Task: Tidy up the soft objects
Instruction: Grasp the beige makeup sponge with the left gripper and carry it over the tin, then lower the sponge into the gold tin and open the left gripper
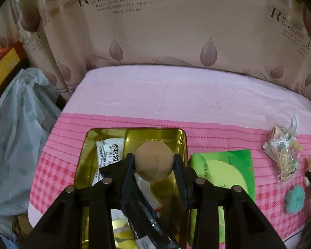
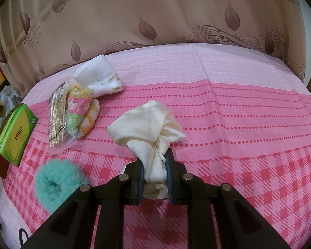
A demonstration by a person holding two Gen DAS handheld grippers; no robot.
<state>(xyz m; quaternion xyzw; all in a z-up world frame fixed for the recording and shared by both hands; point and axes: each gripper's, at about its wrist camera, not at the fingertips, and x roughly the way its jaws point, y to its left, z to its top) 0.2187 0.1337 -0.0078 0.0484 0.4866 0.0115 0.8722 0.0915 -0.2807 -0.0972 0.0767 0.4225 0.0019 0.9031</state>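
In the left wrist view my left gripper (image 1: 153, 160) is shut on a tan round sponge (image 1: 154, 160), held above a gold metal tin (image 1: 181, 143). The tin holds a white sachet (image 1: 107, 151) and other packets. In the right wrist view my right gripper (image 2: 154, 161) is shut on a bunched cream cloth (image 2: 149, 122) whose loose part rests on the pink tablecloth. A teal fluffy pom-pom (image 2: 58, 181) lies left of it; the same pom-pom (image 1: 295, 198) shows at the far right of the left wrist view.
A green tissue pack (image 1: 228, 172) lies right of the tin, also the green tissue pack (image 2: 15, 132). A bag of cotton swabs (image 2: 57, 118), a striped towel (image 2: 82, 112) and a white cloth (image 2: 99, 78) sit at the back left. A curtain (image 2: 155, 10) hangs behind the table. A plastic bag (image 1: 16, 134) stands off the left edge.
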